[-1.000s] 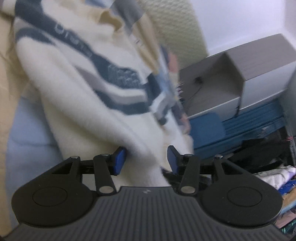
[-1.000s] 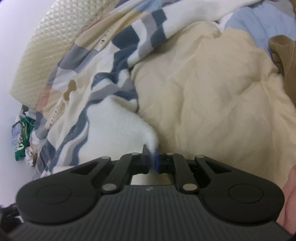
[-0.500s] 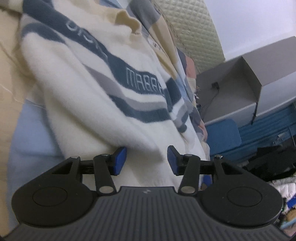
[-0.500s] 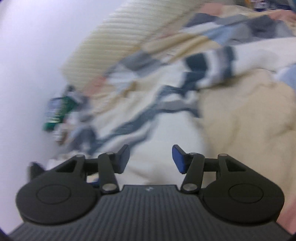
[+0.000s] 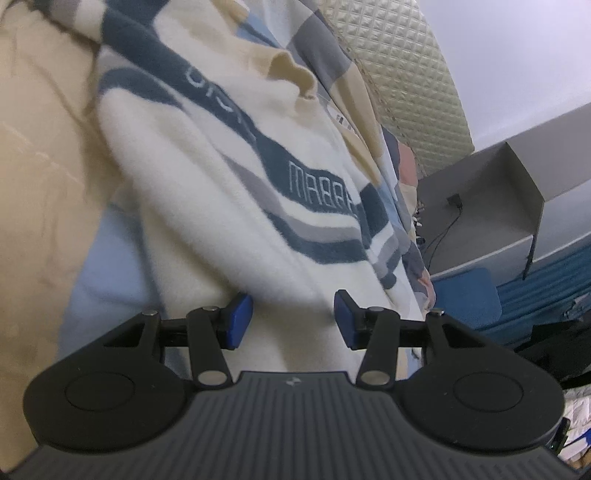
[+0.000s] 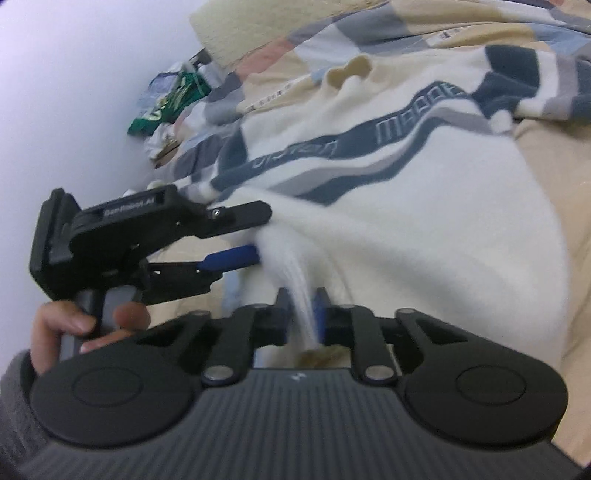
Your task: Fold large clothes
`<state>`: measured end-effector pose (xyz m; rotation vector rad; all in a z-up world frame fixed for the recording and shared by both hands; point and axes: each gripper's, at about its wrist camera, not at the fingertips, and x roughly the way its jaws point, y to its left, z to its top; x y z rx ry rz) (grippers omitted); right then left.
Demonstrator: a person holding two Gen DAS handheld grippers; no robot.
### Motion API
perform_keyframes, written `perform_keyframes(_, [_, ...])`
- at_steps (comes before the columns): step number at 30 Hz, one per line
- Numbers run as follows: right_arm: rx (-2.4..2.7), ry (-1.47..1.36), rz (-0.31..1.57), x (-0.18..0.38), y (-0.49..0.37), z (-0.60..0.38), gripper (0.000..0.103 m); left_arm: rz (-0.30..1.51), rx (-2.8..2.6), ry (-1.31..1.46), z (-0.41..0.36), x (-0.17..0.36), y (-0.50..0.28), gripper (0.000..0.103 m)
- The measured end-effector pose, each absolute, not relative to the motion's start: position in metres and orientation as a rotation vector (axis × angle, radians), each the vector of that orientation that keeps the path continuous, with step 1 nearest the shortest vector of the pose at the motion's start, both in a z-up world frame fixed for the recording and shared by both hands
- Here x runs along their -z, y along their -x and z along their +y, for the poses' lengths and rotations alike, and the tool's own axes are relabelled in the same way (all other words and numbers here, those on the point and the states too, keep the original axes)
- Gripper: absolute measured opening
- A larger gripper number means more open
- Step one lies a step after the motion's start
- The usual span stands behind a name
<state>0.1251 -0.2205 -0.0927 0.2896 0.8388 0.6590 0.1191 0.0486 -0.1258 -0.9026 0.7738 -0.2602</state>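
Note:
A cream fleece sweater (image 5: 229, 166) with navy and grey wavy stripes and lettering lies spread on the bed. My left gripper (image 5: 291, 321) holds a thick fold of it, and the cloth fills the gap between its blue pads. In the right wrist view the sweater (image 6: 424, 229) fans out from two grips. My right gripper (image 6: 303, 317) is shut on a thin pinch of its lower edge, with the tan hem just behind the pads. The left gripper (image 6: 258, 236) sits close by on the left, gripping the same edge, held by a person's hand (image 6: 74, 325).
A beige quilt (image 5: 37, 166) and a light blue sheet (image 5: 107, 277) lie under the sweater, with patchwork bedding (image 6: 332, 33) beyond. A quilted headboard (image 5: 406, 74), a grey shelf box (image 5: 498, 192) and a blue chair (image 5: 465, 295) stand off the bed. Green packets (image 6: 166, 107) lie by the wall.
My right gripper let go, swung across with a roll, and closed again on the sweater's lower edge beside the left gripper. The left gripper kept its hold and barely shifted.

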Motion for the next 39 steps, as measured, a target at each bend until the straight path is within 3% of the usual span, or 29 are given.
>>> perform_keyframes(7, [-0.567, -0.485, 0.772, 0.087, -0.134, -0.252, 0.008, 0.809, 0.21, 1.0, 0.052, 0.132, -0.093, 0.064])
perform_keyframes(15, [-0.49, -0.684, 0.841, 0.115, -0.15, -0.274, 0.008, 0.965, 0.241, 1.176, 0.03, 0.176, -0.102, 0.063])
perform_keyframes(18, [-0.489, -0.702, 0.838, 0.116, -0.149, -0.273, 0.008, 1.009, 0.26, 1.162, 0.019, 0.18, -0.102, 0.05])
perform_keyframes(20, [-0.495, -0.694, 0.843, 0.115, -0.148, -0.271, 0.009, 1.001, 0.247, 1.086, 0.015, 0.173, -0.1, 0.033])
perform_keyframes(24, [-0.52, -0.695, 0.841, 0.112, -0.143, -0.271, 0.012, 0.957, 0.262, 1.045, 0.024, 0.148, -0.089, 0.021])
perform_keyframes(26, [-0.543, -0.695, 0.83, 0.106, -0.138, -0.272, 0.021, 0.934, 0.269, 0.996, 0.031, 0.13, -0.078, 0.015])
perform_keyframes(27, [-0.559, -0.694, 0.82, 0.103, -0.135, -0.272, 0.033, 0.925, 0.263, 0.972, 0.035, 0.12, -0.072, 0.012])
perform_keyframes(28, [-0.577, -0.684, 0.805, 0.098, -0.13, -0.272, 0.041, 0.913, 0.26, 0.94, 0.04, 0.109, -0.067, 0.01])
perform_keyframes(34, [-0.577, -0.662, 0.722, 0.076, -0.113, -0.281, 0.042, 0.906, 0.171, 0.79, 0.076, 0.058, -0.043, 0.008])
perform_keyframes(39, [-0.329, -0.541, 0.721, 0.072, -0.111, -0.308, 0.044, 0.962, 0.085, 0.701, 0.101, 0.05, -0.032, 0.007])
